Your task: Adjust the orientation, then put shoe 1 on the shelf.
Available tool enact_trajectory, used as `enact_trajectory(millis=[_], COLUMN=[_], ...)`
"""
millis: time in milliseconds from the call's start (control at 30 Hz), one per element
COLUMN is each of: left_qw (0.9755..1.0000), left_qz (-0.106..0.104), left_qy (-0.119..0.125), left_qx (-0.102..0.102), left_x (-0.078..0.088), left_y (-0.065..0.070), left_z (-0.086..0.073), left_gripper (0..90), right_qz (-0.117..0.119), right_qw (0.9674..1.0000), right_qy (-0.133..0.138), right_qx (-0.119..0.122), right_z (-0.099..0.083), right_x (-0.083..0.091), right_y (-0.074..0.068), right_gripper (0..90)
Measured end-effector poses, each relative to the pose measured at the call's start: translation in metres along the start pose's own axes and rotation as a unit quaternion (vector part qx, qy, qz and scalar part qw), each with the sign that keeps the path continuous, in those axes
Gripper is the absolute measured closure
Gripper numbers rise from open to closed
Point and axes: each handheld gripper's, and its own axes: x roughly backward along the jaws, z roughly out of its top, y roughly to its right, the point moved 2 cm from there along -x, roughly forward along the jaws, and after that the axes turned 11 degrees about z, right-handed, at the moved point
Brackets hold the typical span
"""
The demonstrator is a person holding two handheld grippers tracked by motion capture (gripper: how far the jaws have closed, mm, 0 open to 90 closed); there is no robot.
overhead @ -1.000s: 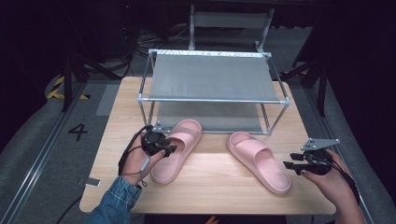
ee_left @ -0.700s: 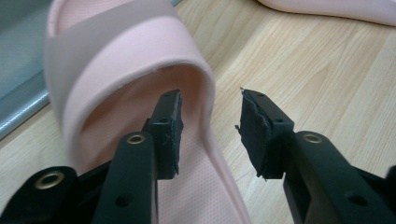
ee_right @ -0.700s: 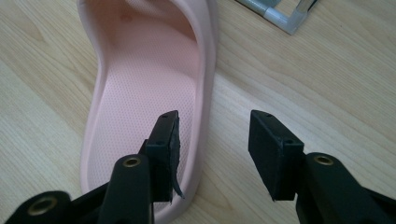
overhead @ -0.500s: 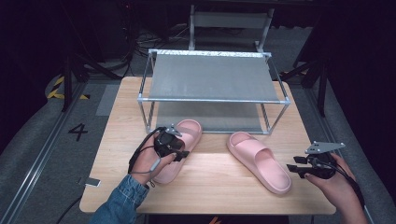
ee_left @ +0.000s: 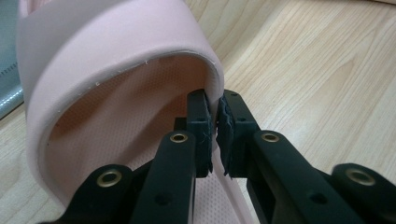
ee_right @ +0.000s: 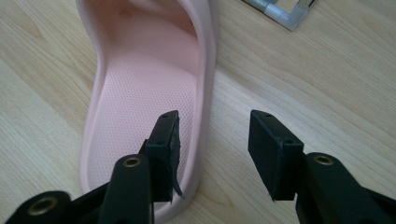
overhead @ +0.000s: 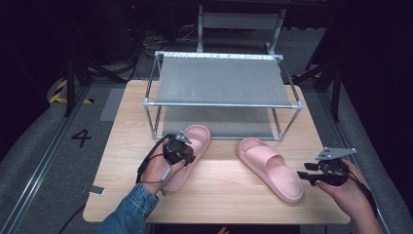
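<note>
Two pink slippers lie on the wooden table in front of a metal rack. In the high view my left gripper (overhead: 187,155) sits over the left slipper (overhead: 199,136); in the left gripper view my left gripper (ee_left: 215,133) is shut on the edge of the left slipper's strap (ee_left: 93,51). The right slipper (overhead: 270,168) lies toe towards the rack, heel near my right gripper (overhead: 303,170). In the right gripper view my right gripper (ee_right: 212,151) is open, its jaws straddling the side wall at the heel of the right slipper (ee_right: 149,93) without touching it.
A two-shelf metal rack (overhead: 221,80) with grey mesh shelves stands at the back of the table (overhead: 229,200). One rack foot (ee_right: 280,11) shows beyond the right slipper. A small grey object (overhead: 96,190) lies at the table's left front edge.
My left gripper moved up and right along the left slipper to its strap and shut on it. My right gripper drifted slightly outward and lower beside the right slipper's heel.
</note>
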Motion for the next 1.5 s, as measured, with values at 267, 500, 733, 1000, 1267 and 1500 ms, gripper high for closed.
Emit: enact_trajectory(millis=[267, 500, 733, 1000, 1267, 1500], left_qw=[1.0000, 1.0000, 0.9999, 0.9994, 0.9985, 0.9980], left_qz=[0.002, 0.002, -0.015, -0.018, -0.023, -0.016], left_qy=[0.005, 0.001, 0.006, 0.030, 0.048, 0.057], left_qx=[-0.005, -0.008, -0.002, -0.009, -0.012, -0.021], left_x=[0.001, 0.006, 0.026, 0.052, 0.075, 0.099], left_y=[0.003, 0.003, 0.004, 0.009, 0.012, 0.013], left_z=[0.000, -0.002, 0.000, 0.008, 0.014, 0.025], left_gripper=[84.9, 85.9, 86.3, 86.2, 86.2, 86.2], right_qz=[0.002, 0.007, 0.007, 0.009, 0.008, 0.009], right_qw=[1.0000, 0.9999, 0.9999, 0.9999, 0.9999, 0.9999], right_qy=[-0.002, -0.006, 0.001, 0.001, 0.006, 0.006], right_qx=[0.004, 0.008, 0.011, 0.014, 0.006, 0.010], right_z=[0.004, 0.005, 0.008, 0.009, 0.007, 0.007], right_x=[-0.001, -0.005, -0.003, -0.004, 0.001, 0.000], right_y=[-0.001, -0.001, -0.002, -0.003, 0.000, -0.001], right_gripper=[54.2, 54.1, 54.1, 54.1, 54.1, 54.0])
